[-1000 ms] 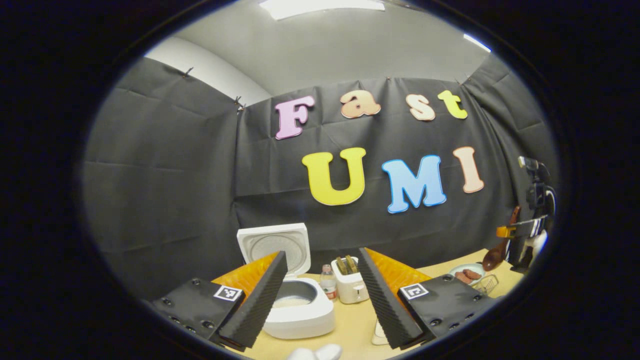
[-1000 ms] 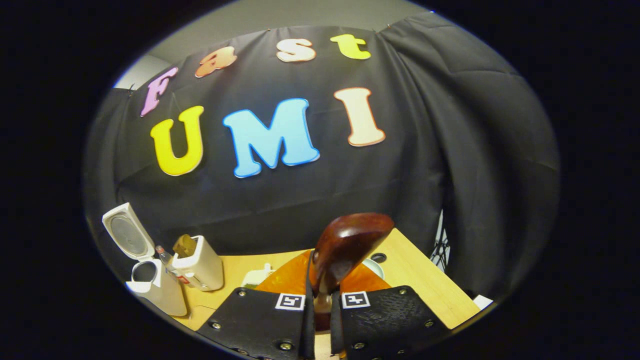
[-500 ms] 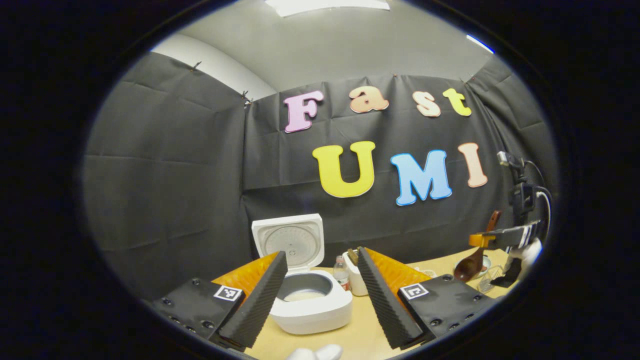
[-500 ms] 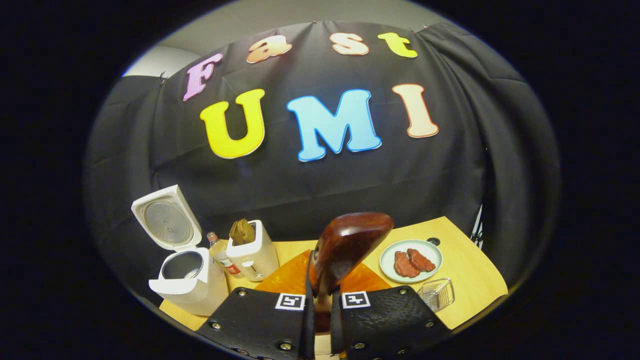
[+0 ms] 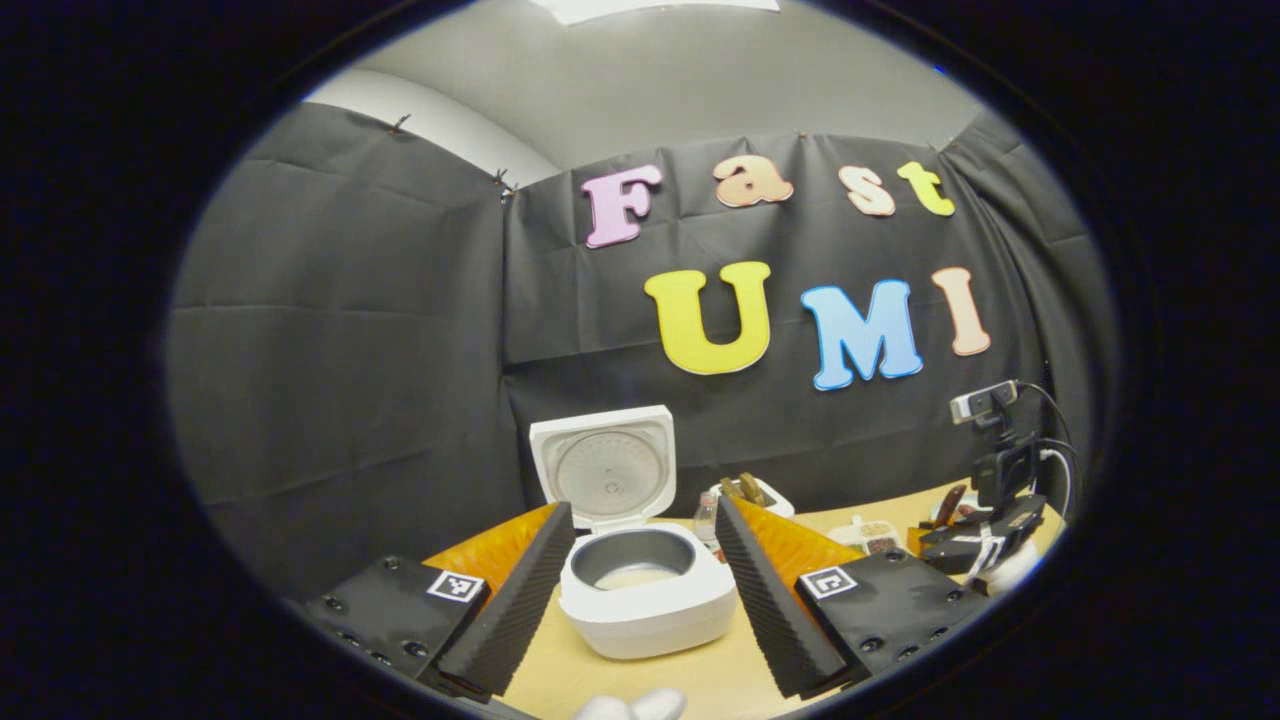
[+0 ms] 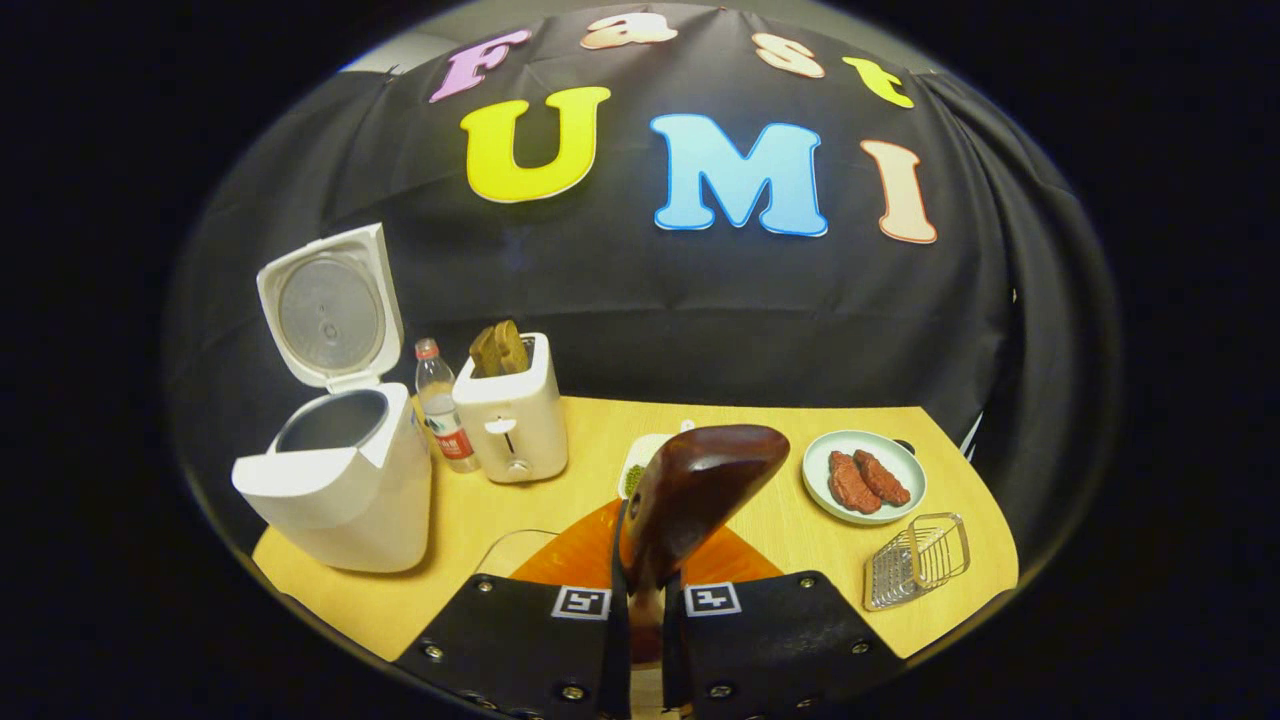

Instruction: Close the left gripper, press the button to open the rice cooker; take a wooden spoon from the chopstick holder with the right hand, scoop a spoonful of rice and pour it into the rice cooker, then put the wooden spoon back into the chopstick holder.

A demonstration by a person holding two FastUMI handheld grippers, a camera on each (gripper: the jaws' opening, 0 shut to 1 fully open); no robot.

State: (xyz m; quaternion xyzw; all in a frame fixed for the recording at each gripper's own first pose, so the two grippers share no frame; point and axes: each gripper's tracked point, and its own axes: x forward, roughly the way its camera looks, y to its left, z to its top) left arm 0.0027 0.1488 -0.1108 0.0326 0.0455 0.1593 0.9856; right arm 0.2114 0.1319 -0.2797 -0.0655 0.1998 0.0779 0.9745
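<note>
Your right gripper (image 6: 640,600), clamped on the wooden spoon (image 6: 700,480), has tipped down toward the table (image 6: 480,520). The rice cooker (image 6: 335,480) stands open at left. Your left gripper (image 5: 640,590) stays spread open, so scooping seems next.

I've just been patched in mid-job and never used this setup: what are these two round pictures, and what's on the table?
Each picture comes from a camera riding on a handheld two-finger gripper. In the left gripper view, the left gripper is open before the white rice cooker, its lid up. In the right gripper view, the right gripper is shut on a dark wooden spoon. On the light wooden table stand a white toaster, a small water bottle, a plate of meat and a wire rack.
</note>
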